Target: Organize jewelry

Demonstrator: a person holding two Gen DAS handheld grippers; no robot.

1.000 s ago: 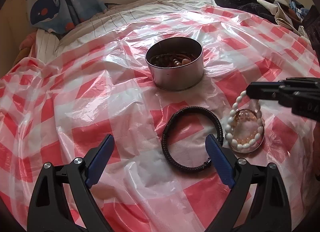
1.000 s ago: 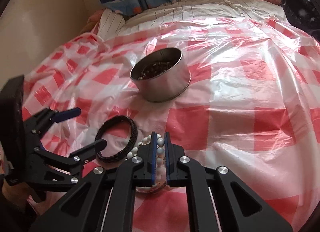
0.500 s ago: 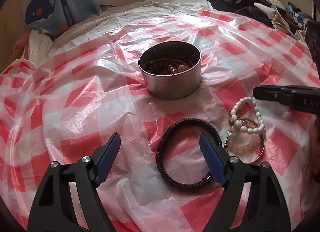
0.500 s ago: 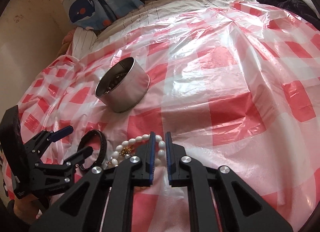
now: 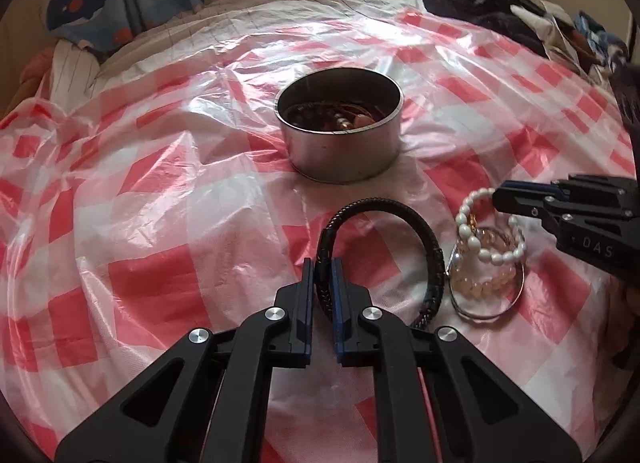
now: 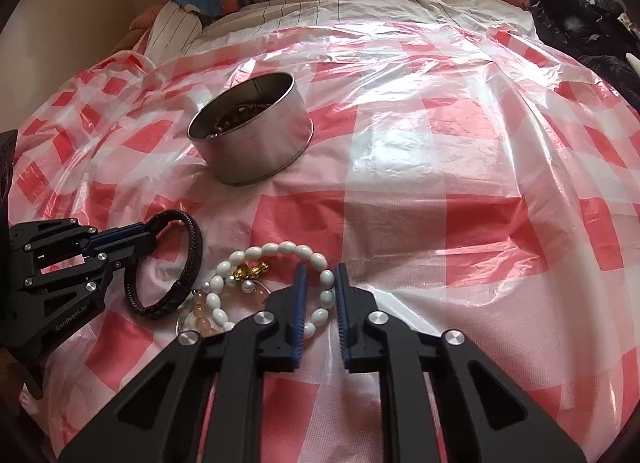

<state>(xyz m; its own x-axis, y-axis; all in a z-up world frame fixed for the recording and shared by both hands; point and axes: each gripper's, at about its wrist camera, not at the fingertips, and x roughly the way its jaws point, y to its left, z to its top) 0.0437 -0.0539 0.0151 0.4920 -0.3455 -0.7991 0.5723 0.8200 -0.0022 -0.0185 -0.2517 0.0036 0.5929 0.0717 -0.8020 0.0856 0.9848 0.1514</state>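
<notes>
Our left gripper (image 5: 320, 267) has just closed on the black braided leather bracelet (image 5: 434, 263), pads pinching its left side; our right gripper (image 6: 320, 277) straddles the white oval-bead bracelet (image 6: 280, 249), jaws just narrowing, and we cannot tell whether the pads press the beads; both bracelets lie near the bed's near edge on the red-and-white checked plastic sheet (image 6: 460, 167); the round metal tin (image 5: 344, 151) sits mid-bed beyond them; open sheet spreads right.

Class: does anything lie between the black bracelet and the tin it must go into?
Nothing visible does. Only bare checked plastic sheet lies between the black bracelet, clamped in the left gripper, and the tin.
</notes>
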